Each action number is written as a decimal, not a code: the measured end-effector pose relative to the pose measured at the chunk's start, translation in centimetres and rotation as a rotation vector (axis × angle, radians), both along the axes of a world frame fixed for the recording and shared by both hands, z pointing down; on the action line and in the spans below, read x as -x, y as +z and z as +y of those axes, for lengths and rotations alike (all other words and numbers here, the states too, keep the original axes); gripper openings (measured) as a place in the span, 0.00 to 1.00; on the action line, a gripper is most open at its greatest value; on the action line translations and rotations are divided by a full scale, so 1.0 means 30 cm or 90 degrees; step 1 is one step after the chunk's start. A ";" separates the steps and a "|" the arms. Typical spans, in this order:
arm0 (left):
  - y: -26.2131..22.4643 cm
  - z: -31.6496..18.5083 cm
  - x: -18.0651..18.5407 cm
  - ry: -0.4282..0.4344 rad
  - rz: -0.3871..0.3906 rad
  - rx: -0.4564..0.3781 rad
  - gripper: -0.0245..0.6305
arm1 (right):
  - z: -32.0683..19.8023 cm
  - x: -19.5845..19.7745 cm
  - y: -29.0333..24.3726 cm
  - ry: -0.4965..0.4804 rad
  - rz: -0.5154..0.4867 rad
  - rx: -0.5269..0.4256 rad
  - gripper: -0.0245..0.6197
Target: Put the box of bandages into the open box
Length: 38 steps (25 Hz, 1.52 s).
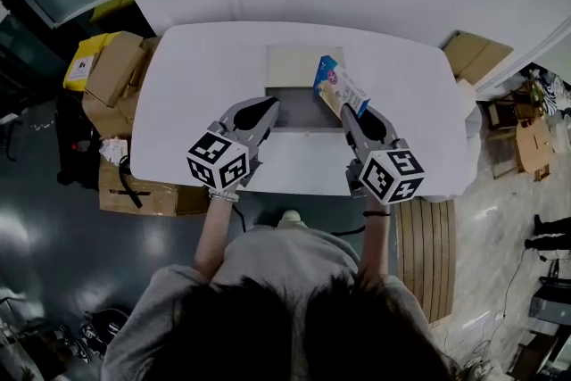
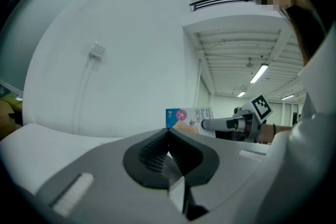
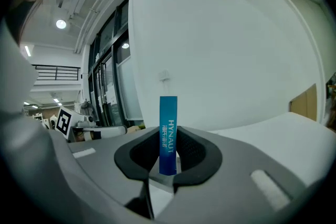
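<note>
bandage box point(image 1: 340, 86): tilted, above open box point(image 1: 290, 67) right side | right gripper point(image 1: 348, 113): jaws narrowly apart, clamped on bandage box's thin edge | left gripper point(image 1: 266, 113): jaws together, empty, at open box's left edge | white table point(image 1: 201, 76): under open box

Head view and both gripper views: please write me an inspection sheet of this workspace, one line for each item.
Surface: white rounded table.
Job's things: shallow beige open box at table centre; blue-and-white bandage box above its right side.
Clutter: nothing seen.
Grippers: right gripper shut on the bandage box; left gripper shut, empty.
Cables: nothing seen on the table.
Surroundings: brown cardboard boxes on floor, left; wooden pallet, right.
</note>
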<state>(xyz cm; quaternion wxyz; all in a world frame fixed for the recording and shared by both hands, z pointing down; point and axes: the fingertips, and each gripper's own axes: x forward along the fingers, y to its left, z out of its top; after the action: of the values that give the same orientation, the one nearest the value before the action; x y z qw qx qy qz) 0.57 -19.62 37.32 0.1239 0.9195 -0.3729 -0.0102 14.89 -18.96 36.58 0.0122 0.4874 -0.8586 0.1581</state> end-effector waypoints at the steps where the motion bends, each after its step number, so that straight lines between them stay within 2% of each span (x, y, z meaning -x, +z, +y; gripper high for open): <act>1: 0.005 -0.008 -0.004 -0.002 0.000 0.002 0.03 | -0.013 -0.001 0.005 -0.005 0.000 0.003 0.17; 13: 0.062 -0.082 0.011 -0.015 -0.014 0.038 0.03 | -0.103 0.031 0.062 -0.042 -0.014 0.052 0.17; 19: 0.136 -0.115 0.041 -0.008 -0.020 0.085 0.03 | -0.150 0.056 0.127 -0.051 -0.032 0.105 0.17; 24: 0.204 -0.138 0.068 -0.015 -0.004 0.116 0.03 | -0.170 0.089 0.200 -0.066 -0.047 0.140 0.17; 38: 0.329 -0.160 0.057 -0.002 0.008 0.164 0.03 | -0.200 0.134 0.341 -0.135 -0.098 0.262 0.17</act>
<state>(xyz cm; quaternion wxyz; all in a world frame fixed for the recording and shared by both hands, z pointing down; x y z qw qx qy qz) -1.14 -24.42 47.18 0.2436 0.8951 -0.3721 0.0316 10.87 -24.96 46.80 0.0621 0.3682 -0.8530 0.3646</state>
